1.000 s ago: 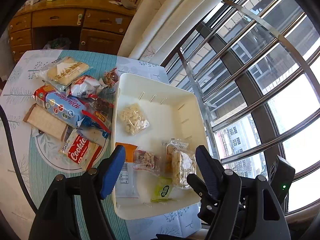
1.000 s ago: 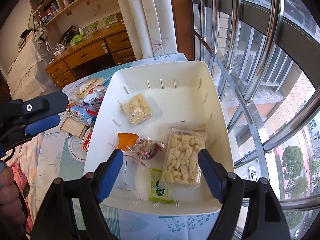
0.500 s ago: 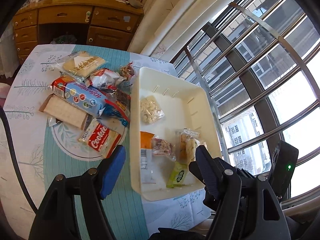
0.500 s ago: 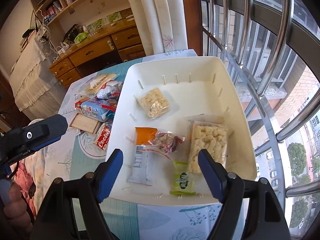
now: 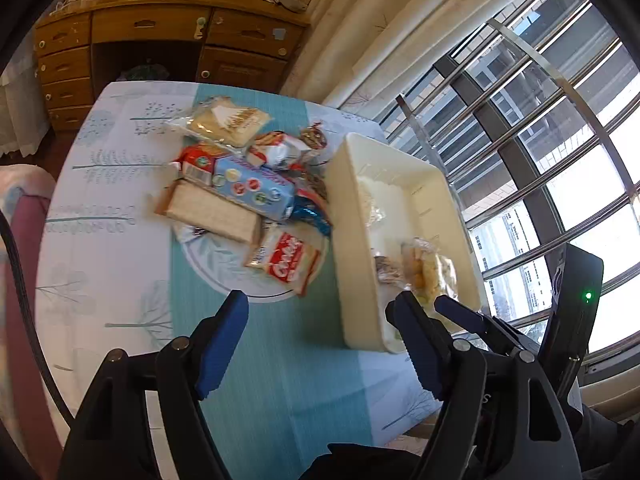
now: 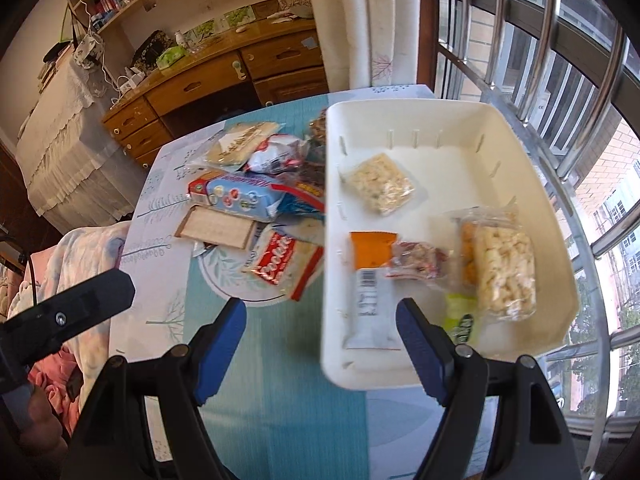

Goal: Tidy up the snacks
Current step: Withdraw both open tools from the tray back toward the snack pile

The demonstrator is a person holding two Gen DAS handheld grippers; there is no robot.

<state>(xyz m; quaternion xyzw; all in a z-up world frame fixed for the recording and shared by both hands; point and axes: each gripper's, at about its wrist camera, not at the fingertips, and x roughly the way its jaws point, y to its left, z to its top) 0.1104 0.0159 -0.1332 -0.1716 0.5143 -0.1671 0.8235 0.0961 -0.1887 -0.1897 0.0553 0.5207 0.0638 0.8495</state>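
A white bin (image 6: 472,120) (image 5: 348,240) stands on the right of the table and holds several snack packs, among them a puffed-rice pack (image 6: 506,268) and an orange-topped bar (image 6: 372,280). A pile of snacks lies left of it: a red cookie pack (image 5: 290,262) (image 6: 280,262), a blue biscuit box (image 5: 252,192) (image 6: 236,196) and a cracker sleeve (image 5: 212,212). My left gripper (image 5: 318,340) is open and empty, above the table in front of the pile. My right gripper (image 6: 320,344) is open and empty, over the bin's near left edge.
The table wears a teal and white cloth (image 5: 280,380). A window with metal bars (image 6: 560,60) runs along the right. A wooden desk with drawers (image 5: 160,32) stands beyond the table. A bed with pink bedding (image 6: 60,280) is at the left.
Both grippers have pulled back and swung left, away from the bin and toward the snack pile. Both stay open and empty.
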